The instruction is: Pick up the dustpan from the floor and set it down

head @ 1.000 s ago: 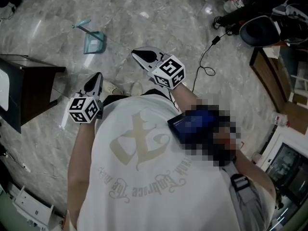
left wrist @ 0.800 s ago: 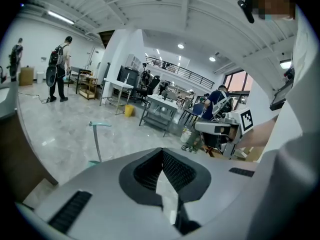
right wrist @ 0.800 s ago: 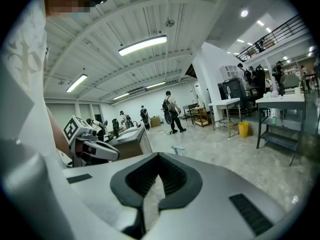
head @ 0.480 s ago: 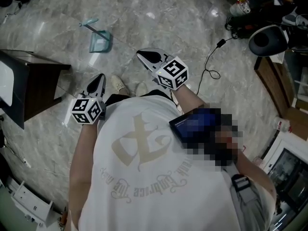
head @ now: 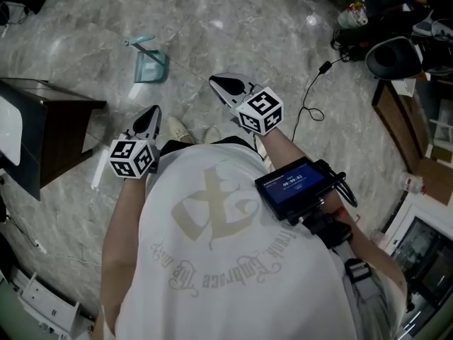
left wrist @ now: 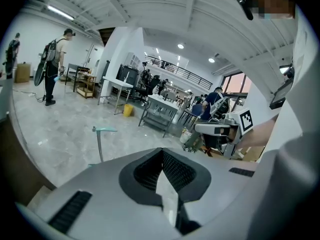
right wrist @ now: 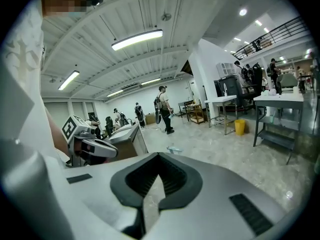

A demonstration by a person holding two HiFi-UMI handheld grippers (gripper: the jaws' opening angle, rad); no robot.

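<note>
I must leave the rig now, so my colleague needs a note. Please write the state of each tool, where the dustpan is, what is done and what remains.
Left tool: shut, empty.
Right tool: shut, empty.
Dustpan: on the floor ahead of both tools, handle upright, untouched.
Done: nothing yet.
Left: approach, open one tool, probably grip the handle, lift, set it down.

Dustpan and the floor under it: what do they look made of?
The dustpan looks like thin moulded plastic, pale teal and perhaps semi-translucent: its pan looks washed out against the floor, though it is small in the head view. The floor looks like polished grey stone or marble-look tile, judging by its pale veining and bright glints of light.
</note>
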